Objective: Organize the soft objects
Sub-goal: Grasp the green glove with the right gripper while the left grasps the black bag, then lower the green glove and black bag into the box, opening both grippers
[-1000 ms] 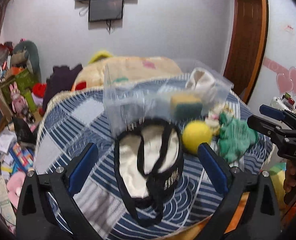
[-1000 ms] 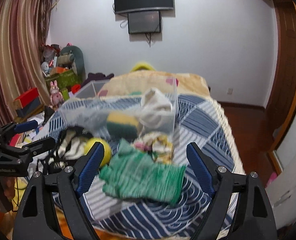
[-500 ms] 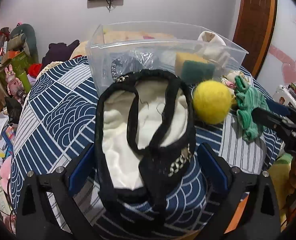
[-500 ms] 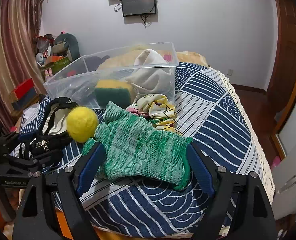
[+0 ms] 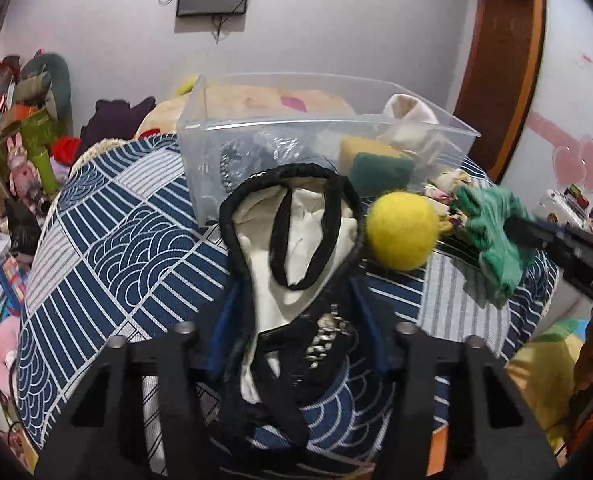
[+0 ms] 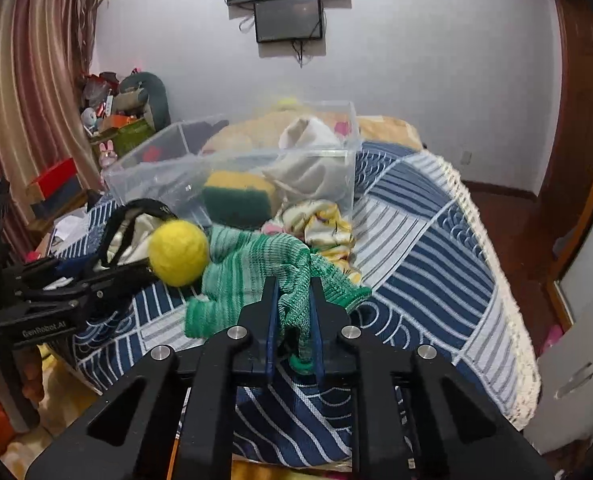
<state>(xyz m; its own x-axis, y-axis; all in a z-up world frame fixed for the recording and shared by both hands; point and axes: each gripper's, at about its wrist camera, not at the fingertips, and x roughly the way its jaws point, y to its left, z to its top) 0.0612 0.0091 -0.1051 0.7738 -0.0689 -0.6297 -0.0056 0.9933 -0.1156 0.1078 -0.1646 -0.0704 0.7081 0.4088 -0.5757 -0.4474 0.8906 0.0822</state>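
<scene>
The bed (image 6: 424, 240) has a blue and white cover, and a clear box (image 5: 328, 136) sits on it with a sponge (image 5: 380, 166) and a cloth inside. 1 second ago both grippers were wide apart and high above the things. Now both have come down and squeezed. The left gripper (image 5: 296, 300) is clamped on the black and white bag (image 5: 296, 240), which lies just in front of the box. The right gripper (image 6: 292, 308) is clamped on the green knit cloth (image 6: 256, 272) beside the yellow ball (image 6: 178, 252). So 2 soft things look ready to be lifted into the box. The ball and a flowery cloth (image 6: 324, 228) wait on the bed.
</scene>
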